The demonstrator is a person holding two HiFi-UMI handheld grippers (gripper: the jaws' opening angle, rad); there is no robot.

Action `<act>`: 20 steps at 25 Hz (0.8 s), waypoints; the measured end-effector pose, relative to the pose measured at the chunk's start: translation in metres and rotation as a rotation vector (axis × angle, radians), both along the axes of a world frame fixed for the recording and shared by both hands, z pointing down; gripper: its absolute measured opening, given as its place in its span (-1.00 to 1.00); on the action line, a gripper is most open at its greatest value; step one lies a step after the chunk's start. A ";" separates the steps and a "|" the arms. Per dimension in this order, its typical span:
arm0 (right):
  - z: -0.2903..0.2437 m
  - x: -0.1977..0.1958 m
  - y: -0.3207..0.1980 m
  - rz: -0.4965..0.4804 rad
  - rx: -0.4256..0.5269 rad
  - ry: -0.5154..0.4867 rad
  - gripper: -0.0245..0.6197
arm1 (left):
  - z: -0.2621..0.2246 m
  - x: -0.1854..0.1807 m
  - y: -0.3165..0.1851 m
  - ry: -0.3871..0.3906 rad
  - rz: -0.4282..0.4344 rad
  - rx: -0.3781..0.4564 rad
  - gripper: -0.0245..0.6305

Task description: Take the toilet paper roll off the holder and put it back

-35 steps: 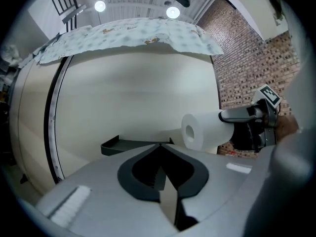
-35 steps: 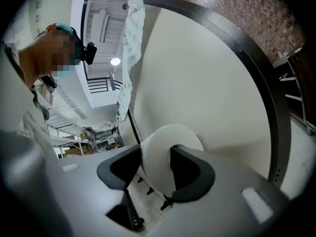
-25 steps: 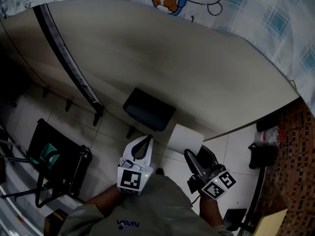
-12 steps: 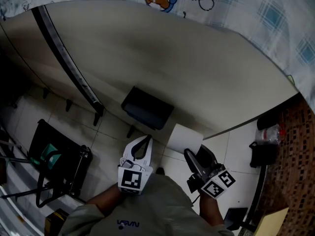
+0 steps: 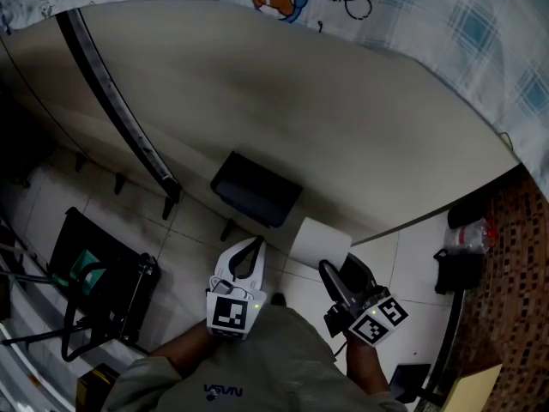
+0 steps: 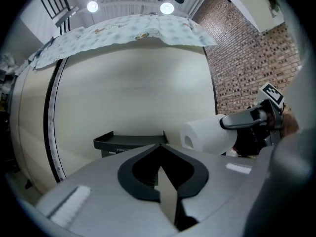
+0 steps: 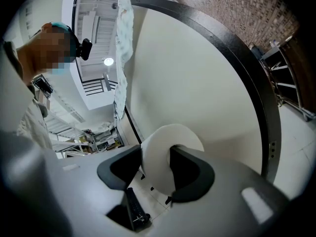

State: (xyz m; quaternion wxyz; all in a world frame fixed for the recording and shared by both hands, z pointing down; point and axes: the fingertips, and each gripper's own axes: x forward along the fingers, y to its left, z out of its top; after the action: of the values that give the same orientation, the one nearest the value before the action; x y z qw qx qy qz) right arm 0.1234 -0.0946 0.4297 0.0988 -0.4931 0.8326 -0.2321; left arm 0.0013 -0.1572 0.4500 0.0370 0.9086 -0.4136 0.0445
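The white toilet paper roll (image 5: pixel 322 241) is off the holder, in the air just right of it. My right gripper (image 5: pixel 337 261) is shut on the roll; in the right gripper view both jaws press the roll's (image 7: pixel 163 149) sides. The black shelf-like holder (image 5: pixel 257 189) is fixed to the cream wall with nothing on it. In the left gripper view the holder (image 6: pixel 129 141) is straight ahead and the roll (image 6: pixel 207 134) is to its right, with the right gripper (image 6: pixel 249 125) behind it. My left gripper (image 5: pixel 247 253) is below the holder, shut and empty.
A dark rail (image 5: pixel 111 101) runs down the cream wall on the left. A patterned cloth (image 5: pixel 412 7) hangs over the wall's top. A black rack (image 5: pixel 94 273) stands on the tiled floor at the left. Dark items (image 5: pixel 455 264) lie by the brick wall (image 5: pixel 510 256) at the right.
My right gripper has edged the roll very slightly left, toward the holder. The left gripper has stayed put.
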 end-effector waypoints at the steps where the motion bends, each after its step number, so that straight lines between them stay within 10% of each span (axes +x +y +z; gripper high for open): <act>1: 0.001 0.000 -0.001 0.001 -0.001 -0.001 -0.37 | -0.001 -0.001 -0.001 0.006 -0.005 -0.005 -0.90; 10: 0.007 0.004 -0.009 0.012 -0.015 -0.019 -0.37 | 0.009 -0.005 -0.012 -0.010 -0.062 -0.006 -0.90; 20: 0.021 0.008 -0.022 0.041 -0.052 -0.045 -0.37 | 0.066 0.000 -0.026 -0.162 -0.097 -0.103 -0.37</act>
State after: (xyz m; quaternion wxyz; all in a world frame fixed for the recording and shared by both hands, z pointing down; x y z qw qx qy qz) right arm 0.1310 -0.1164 0.4511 0.1094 -0.5071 0.8136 -0.2626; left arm 0.0017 -0.1836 0.5156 0.0524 0.8778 -0.4560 0.1371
